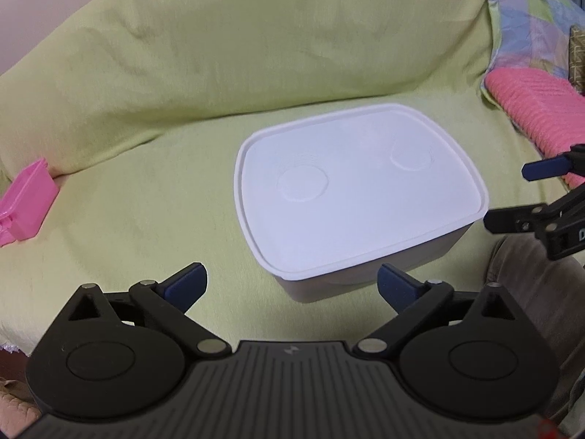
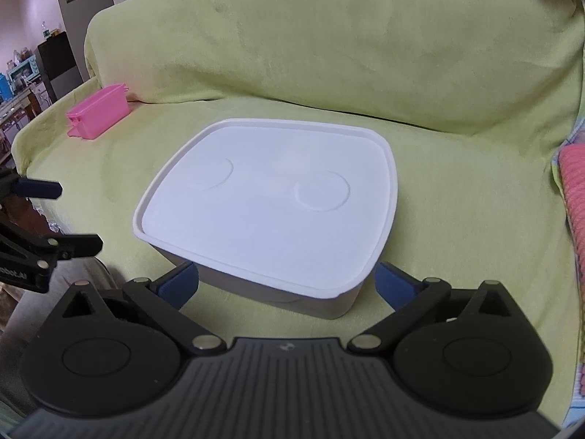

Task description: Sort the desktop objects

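A white lidded storage box (image 1: 358, 190) (image 2: 267, 205) sits on a light green sofa cover, its lid on, with two round dimples. A small pink plastic box (image 1: 25, 205) (image 2: 98, 115) lies far to the left on the seat. My left gripper (image 1: 292, 285) is open, hovering just before the box's near left corner, nothing between its blue pads. My right gripper (image 2: 285, 285) is open too, its fingers straddling the box's near edge without touching it. Each gripper shows in the other's view: the right gripper (image 1: 512, 197) at the right edge, the left gripper (image 2: 73, 216) at the left edge.
The sofa backrest (image 2: 329, 36) rises behind the box. A pink knitted cushion (image 1: 537, 109) (image 2: 574, 197) and a patchwork pillow (image 1: 530, 25) lie to the right. A person's trouser leg (image 1: 530, 292) is near the lower right. Room furniture (image 2: 22, 73) stands beyond the sofa's left end.
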The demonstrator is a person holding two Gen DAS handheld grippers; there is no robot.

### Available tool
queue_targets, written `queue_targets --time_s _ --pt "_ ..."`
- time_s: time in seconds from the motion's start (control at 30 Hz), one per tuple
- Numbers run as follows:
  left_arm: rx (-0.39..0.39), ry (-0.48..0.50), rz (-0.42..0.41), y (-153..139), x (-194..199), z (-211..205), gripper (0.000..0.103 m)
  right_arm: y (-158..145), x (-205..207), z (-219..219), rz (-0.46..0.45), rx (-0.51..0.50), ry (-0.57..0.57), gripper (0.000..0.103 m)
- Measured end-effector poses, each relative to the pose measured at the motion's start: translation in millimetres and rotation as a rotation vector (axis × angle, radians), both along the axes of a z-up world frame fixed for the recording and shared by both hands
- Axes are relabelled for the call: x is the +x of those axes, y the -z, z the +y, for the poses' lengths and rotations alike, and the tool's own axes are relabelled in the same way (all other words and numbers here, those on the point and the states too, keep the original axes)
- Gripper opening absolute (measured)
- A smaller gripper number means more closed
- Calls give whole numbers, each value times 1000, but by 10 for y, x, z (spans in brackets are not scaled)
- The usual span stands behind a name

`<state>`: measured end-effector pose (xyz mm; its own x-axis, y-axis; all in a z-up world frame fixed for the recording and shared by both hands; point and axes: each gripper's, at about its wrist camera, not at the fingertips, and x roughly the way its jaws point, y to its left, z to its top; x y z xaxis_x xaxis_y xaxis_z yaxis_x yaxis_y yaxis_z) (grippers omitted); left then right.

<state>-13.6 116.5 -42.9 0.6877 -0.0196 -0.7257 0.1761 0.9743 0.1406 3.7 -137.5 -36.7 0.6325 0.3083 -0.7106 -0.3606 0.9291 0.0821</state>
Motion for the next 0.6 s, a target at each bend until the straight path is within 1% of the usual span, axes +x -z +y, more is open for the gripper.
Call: queue_targets --time_s 0.03,0.17,0.33,0.43,0.5,0.6 --pt "-11 4 -2 -7 -7 4 100 -4 -24 3 -6 -7 4 102" --pt "-37 27 -7 -28 -2 -13 101 -122 -162 -7 -77 -38 46 102" --pt "-37 35 -9 -77 44 -7 101 -285 -285 -49 -167 -65 122 102" --pt "-39 21 -12 -112 80 17 101 -377 -316 -17 -220 -87 168 102" --pt "-39 3 -17 -129 106 38 101 -417 -325 41 -278 -139 199 102" --pt "-30 -39 -19 -127 164 61 101 -448 -303 156 -331 -218 189 102"
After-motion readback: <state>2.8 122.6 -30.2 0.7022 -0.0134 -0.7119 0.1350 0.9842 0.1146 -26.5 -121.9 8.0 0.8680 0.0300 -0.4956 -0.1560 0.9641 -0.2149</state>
